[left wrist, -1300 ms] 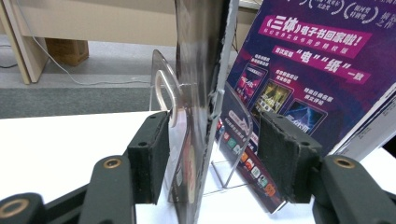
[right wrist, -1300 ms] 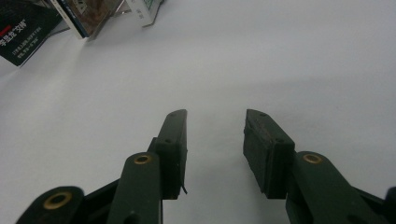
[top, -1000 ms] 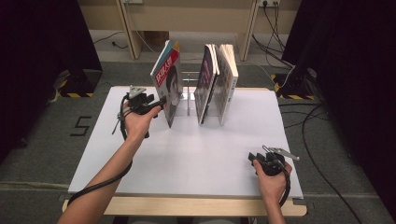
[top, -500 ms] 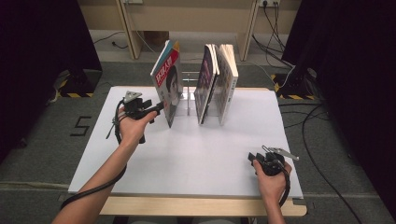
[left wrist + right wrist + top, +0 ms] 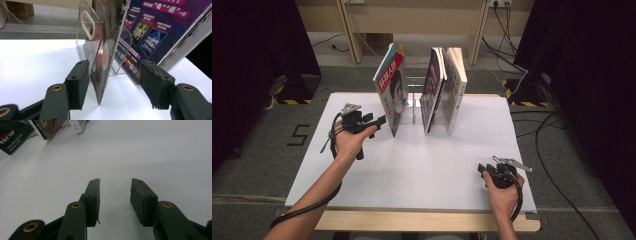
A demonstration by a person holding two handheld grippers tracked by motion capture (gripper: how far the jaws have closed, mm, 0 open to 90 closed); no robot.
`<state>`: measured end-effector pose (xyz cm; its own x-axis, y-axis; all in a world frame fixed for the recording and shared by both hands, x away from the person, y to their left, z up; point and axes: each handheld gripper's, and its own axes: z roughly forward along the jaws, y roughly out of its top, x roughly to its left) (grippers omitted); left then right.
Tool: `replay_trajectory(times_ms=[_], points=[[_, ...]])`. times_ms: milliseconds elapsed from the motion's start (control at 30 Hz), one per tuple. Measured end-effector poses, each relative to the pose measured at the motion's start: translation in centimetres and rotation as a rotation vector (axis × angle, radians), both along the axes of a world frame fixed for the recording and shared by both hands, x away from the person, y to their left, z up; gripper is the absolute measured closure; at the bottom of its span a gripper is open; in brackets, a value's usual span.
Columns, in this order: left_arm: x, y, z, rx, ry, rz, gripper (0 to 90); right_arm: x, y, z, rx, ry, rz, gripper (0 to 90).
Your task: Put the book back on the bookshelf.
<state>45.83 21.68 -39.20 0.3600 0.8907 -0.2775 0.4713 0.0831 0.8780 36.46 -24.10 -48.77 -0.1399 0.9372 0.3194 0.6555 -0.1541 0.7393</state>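
On the white table (image 5: 412,170) a clear stand (image 5: 413,102) sits at about 12 o'clock from the table's middle, and magazines lean against it. The red magazine (image 5: 393,95) leans on the stand's left side, tilted with its top toward 11 o'clock, and two more magazines (image 5: 444,90) stand close together on the right side of the stand. The left tool (image 5: 379,121) is at 10 o'clock from the middle of the table, held level by the left hand (image 5: 349,142), and it points at the near lower corner of the red magazine. In the left gripper view the lower edge of this red magazine (image 5: 105,62) stands between the two jaws of the left tool (image 5: 113,85); the jaws are apart, the left pad is very near to the cover and the right pad is clearly away from it, so nothing is clamped. The right tool (image 5: 484,172) is at 4 o'clock, near the front edge of the table, well apart from the magazines, in the right hand (image 5: 504,192). In the right gripper view its jaws are apart, with bare table between them.
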Motion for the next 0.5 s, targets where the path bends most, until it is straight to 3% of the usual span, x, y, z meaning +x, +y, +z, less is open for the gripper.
replay_trajectory(times_ms=[300,500], points=[[-0.7,0.8,-0.4,0.007,0.004,-0.005,39.7,0.0,0.1,0.0,-0.015,-0.002,0.006,60.1],[-1.4,1.3,-0.7,0.019,0.004,-0.009,39.3,0.0,0.2,0.0,0.002,0.006,-0.002,60.1]])
